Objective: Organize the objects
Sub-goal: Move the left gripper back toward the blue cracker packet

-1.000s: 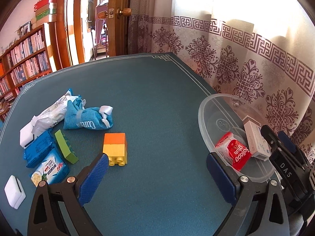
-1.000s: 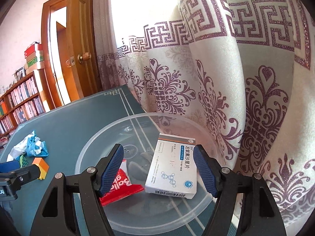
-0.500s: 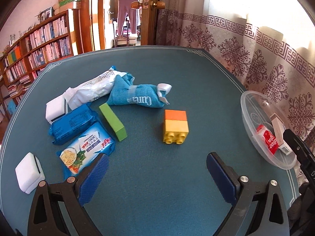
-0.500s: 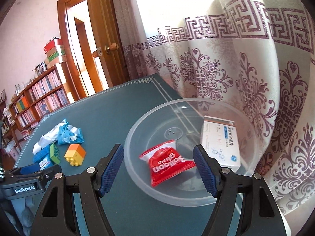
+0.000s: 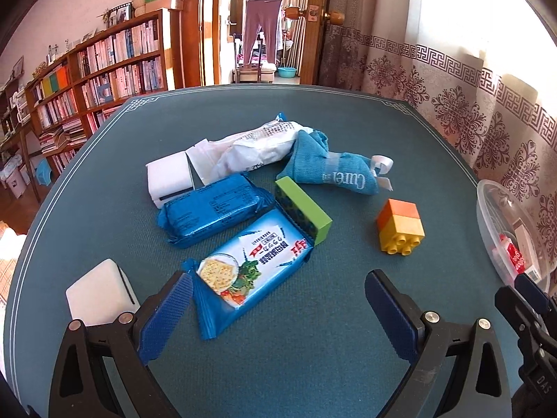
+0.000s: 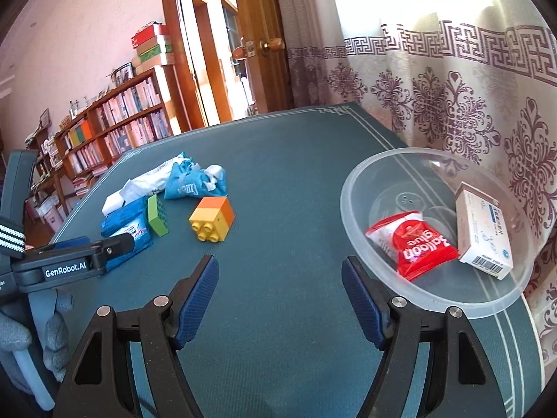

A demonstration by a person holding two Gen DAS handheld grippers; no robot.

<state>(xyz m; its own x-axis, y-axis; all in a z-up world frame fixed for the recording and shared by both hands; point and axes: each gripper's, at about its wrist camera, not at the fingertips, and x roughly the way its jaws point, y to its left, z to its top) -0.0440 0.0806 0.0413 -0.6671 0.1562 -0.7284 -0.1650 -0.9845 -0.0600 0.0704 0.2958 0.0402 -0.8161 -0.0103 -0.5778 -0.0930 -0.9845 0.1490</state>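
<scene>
Both grippers have been swung away from the clear bowl (image 6: 351, 205) at the table's curtain-side edge. The left gripper (image 5: 278, 299) has been brought over the cracker packet (image 5: 250, 268); the right gripper (image 6: 280, 289) is now held above bare cloth beside the bowl.

The left gripper (image 5: 278, 301) tilts steeply downward, jaws spread wide with nothing between its blue pads (image 5: 166, 317). The right gripper (image 6: 280, 292) points down more shallowly, jaws likewise wide apart and empty.
</scene>
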